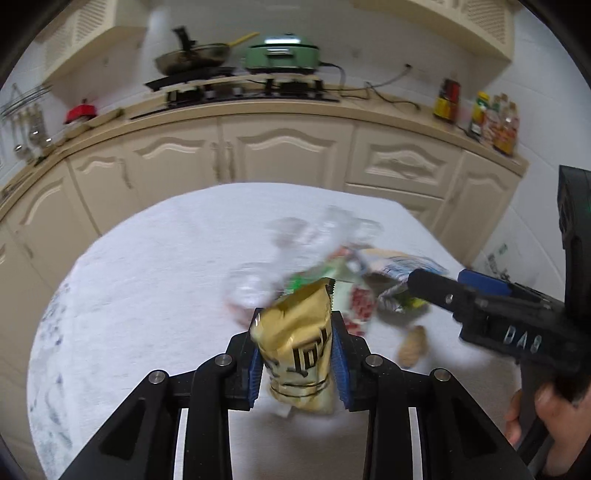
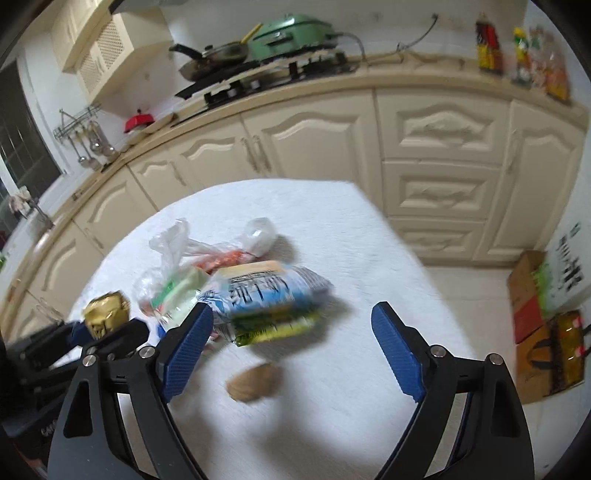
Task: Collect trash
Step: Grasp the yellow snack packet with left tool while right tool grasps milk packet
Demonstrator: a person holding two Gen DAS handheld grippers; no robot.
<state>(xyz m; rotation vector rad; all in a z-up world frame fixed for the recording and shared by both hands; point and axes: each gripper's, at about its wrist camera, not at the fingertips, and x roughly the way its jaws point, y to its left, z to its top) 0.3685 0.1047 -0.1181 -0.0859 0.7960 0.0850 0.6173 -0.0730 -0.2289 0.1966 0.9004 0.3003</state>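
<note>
right gripper (image 1: pixel 417 282) body: raised letters, read as "DAS" or "BAS", can't tell which
gold packet (image 1: pixel 295 347): black stylised characters, not legible
blue-white packet (image 2: pixel 262 291): large printed characters, blurred, unreadable
white box on floor (image 2: pixel 567 266): dark print, too blurred

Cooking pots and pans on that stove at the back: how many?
2. A dark frying pan on the left burner and a green lidded electric pot right beside it. Others may be hidden behind them.
</note>
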